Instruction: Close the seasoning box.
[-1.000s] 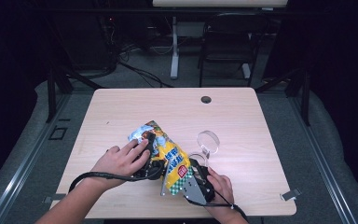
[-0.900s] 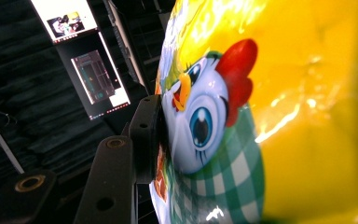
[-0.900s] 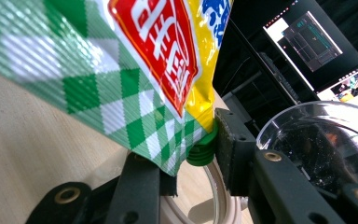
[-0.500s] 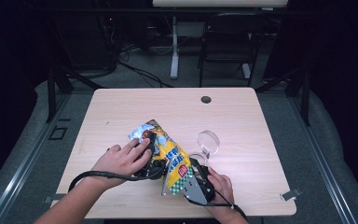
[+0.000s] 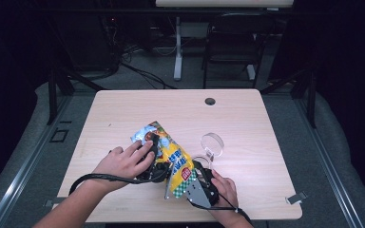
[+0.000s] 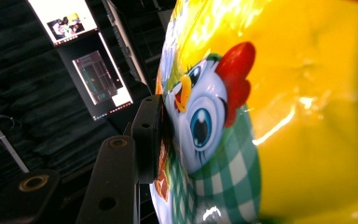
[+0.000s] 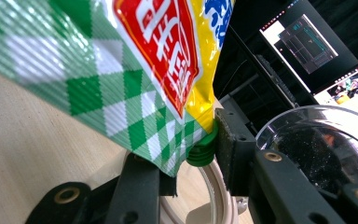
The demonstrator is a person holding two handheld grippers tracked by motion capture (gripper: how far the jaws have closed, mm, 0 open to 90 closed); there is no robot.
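We see a glossy, crinkled foil bag (image 5: 168, 154) just below the centre of the high view, yellow with a green-and-white check hem, a red label and a cartoon chicken. It is held up off the pale wooden table (image 5: 266, 123). The left gripper (image 5: 156, 161) clamps the bag from the left, one black jaw pressed flat to the chicken print in its own view. The right gripper (image 5: 190, 183) pinches the checked bottom corner, with a green ribbed part (image 7: 203, 149) between its jaws. Just right of the bag stands a clear round jar (image 5: 212, 145). Both hands (image 5: 123, 164) come in from the bottom edge, fingers curled over the grippers.
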